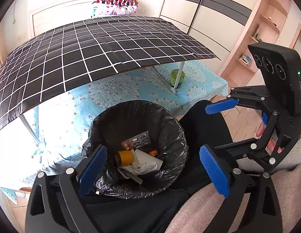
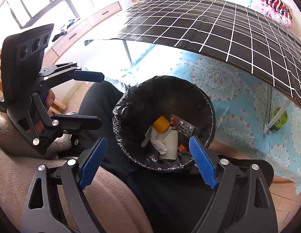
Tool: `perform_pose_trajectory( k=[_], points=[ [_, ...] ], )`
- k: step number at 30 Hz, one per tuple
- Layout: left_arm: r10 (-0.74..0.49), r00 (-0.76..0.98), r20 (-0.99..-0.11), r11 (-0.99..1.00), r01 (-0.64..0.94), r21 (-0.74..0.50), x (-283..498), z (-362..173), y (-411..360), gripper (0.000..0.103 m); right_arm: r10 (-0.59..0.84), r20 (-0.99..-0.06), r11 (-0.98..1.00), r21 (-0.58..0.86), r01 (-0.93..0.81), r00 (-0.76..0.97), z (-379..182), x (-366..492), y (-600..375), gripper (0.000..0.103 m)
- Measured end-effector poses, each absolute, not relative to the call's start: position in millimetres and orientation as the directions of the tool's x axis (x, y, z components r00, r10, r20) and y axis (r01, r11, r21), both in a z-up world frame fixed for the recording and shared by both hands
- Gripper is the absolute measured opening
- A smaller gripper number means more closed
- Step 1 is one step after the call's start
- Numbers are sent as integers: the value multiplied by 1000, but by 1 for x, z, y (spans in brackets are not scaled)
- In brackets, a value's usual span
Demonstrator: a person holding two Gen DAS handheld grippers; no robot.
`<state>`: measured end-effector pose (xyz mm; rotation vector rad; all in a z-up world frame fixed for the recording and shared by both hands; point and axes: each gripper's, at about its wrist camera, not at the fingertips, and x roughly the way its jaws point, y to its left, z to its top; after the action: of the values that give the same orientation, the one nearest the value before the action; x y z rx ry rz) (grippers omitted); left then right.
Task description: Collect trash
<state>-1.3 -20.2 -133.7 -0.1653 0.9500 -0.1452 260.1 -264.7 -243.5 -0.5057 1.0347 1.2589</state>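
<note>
A bin with a black liner (image 1: 129,116) (image 2: 160,93) stands on the floor below both grippers. Inside lie a yellow tape roll (image 1: 124,158) (image 2: 161,124), a blister pack (image 1: 138,139) (image 2: 184,127), crumpled white tissue (image 1: 148,165) (image 2: 158,142) and a small orange cap (image 1: 153,152) (image 2: 182,147). My left gripper (image 1: 153,170) (image 2: 101,100) hovers open over the bin's near rim, nothing between its blue pads. My right gripper (image 2: 147,163) (image 1: 212,128) is open and holds nothing, just beside the bin.
A folding table with a black grid cloth (image 1: 92,58) (image 2: 228,29) spans the view above a blue floral sheet (image 1: 111,91) (image 2: 228,81). A green can (image 1: 176,78) (image 2: 278,120) sits by a table leg. The person's dark-trousered leg (image 1: 201,124) borders the bin.
</note>
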Motion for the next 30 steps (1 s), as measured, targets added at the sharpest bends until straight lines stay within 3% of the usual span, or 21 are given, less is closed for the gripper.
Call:
perform_pose_trajectory(
  k=[30],
  points=[
    [-198, 573, -796, 977, 53, -205, -1, -135, -24, 93, 533, -845, 278, 218, -935, -39, -242, 259, -264, 86]
  ],
)
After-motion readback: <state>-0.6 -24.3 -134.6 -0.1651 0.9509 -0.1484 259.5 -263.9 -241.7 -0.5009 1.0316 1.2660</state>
